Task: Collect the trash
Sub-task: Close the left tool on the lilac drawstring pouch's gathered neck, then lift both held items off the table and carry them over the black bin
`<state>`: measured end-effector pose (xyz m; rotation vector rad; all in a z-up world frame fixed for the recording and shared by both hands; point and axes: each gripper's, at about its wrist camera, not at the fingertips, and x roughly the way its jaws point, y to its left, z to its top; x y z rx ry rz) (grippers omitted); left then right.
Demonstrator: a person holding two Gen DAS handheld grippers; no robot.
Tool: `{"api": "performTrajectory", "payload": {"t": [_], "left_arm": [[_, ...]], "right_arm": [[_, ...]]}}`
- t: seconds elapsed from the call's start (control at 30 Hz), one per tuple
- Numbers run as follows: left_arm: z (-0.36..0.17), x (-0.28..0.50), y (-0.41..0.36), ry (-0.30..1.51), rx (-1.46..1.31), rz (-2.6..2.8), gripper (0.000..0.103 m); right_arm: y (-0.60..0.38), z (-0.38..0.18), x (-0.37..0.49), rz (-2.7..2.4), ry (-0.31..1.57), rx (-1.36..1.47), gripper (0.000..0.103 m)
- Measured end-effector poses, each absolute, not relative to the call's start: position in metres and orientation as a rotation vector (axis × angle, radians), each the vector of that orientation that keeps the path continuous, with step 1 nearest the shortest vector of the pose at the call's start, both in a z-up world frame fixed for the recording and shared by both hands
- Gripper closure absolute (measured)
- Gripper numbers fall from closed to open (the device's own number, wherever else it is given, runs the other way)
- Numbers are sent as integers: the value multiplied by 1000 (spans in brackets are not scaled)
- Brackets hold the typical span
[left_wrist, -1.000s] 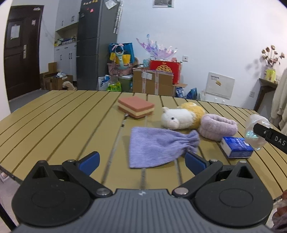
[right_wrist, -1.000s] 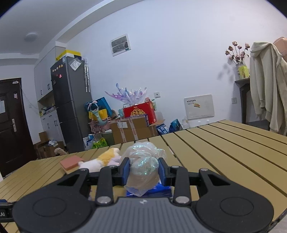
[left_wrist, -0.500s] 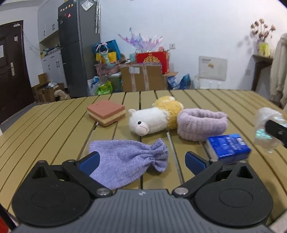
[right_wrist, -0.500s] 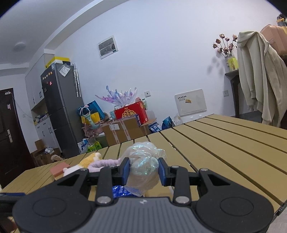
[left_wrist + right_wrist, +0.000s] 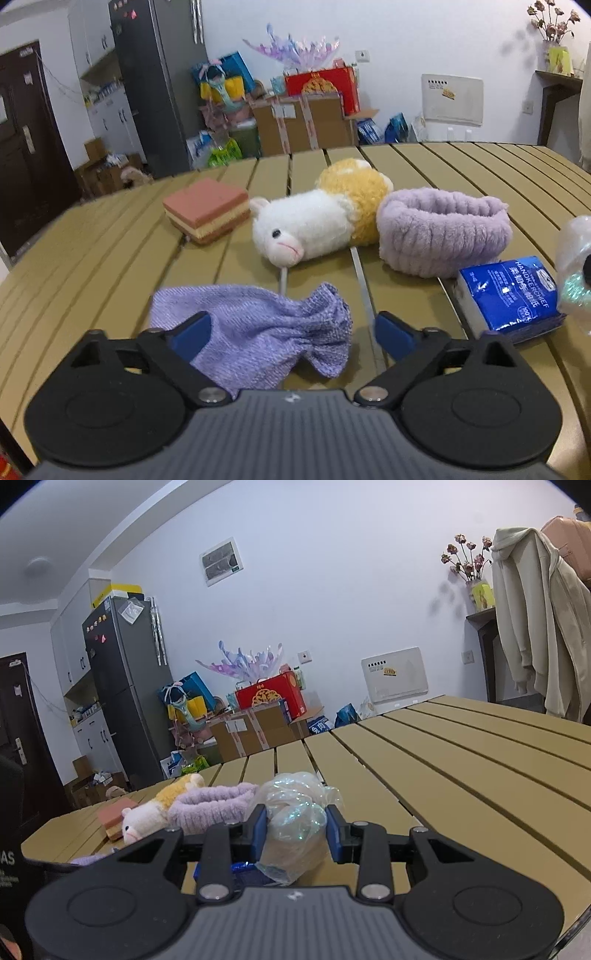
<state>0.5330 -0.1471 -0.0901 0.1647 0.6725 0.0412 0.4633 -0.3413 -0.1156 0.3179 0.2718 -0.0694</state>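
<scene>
A crumpled clear plastic wrap (image 5: 295, 823) is squeezed between the blue pads of my right gripper (image 5: 297, 830), which is shut on it just above the table. The same wrap (image 5: 574, 258) shows at the right edge of the left wrist view. My left gripper (image 5: 293, 332) hovers low over a lilac knit pouch (image 5: 266, 332) that lies flat on the table. Its jaws are closing, the pouch's gathered end is between them, and the pads are not pressing on it.
On the slatted tan table (image 5: 92, 258) lie a blue tissue pack (image 5: 509, 295), a fluffy lilac ring (image 5: 443, 229), a white and yellow plush toy (image 5: 314, 225) and a pink layered sponge block (image 5: 207, 210). Boxes and a fridge stand behind the table.
My left gripper has moved forward and down onto the lilac pouch, and its fingers have come closer together. The right gripper keeps its hold on the plastic wrap and has drifted slightly.
</scene>
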Motion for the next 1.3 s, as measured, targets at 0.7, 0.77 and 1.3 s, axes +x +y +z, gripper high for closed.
{"api": "performTrajectory", "payload": {"t": [0.7, 0.77, 1.3], "left_arm": [[-72, 494, -127, 595, 81, -91, 67], [-66, 487, -125, 575, 89, -88, 67], [-14, 413, -104, 489, 112, -64, 67]], "right_arm": [[-336, -115, 463, -48, 277, 295, 71], [-334, -112, 461, -38, 273, 289, 71], [-319, -71, 404, 40, 213, 212, 71]]}}
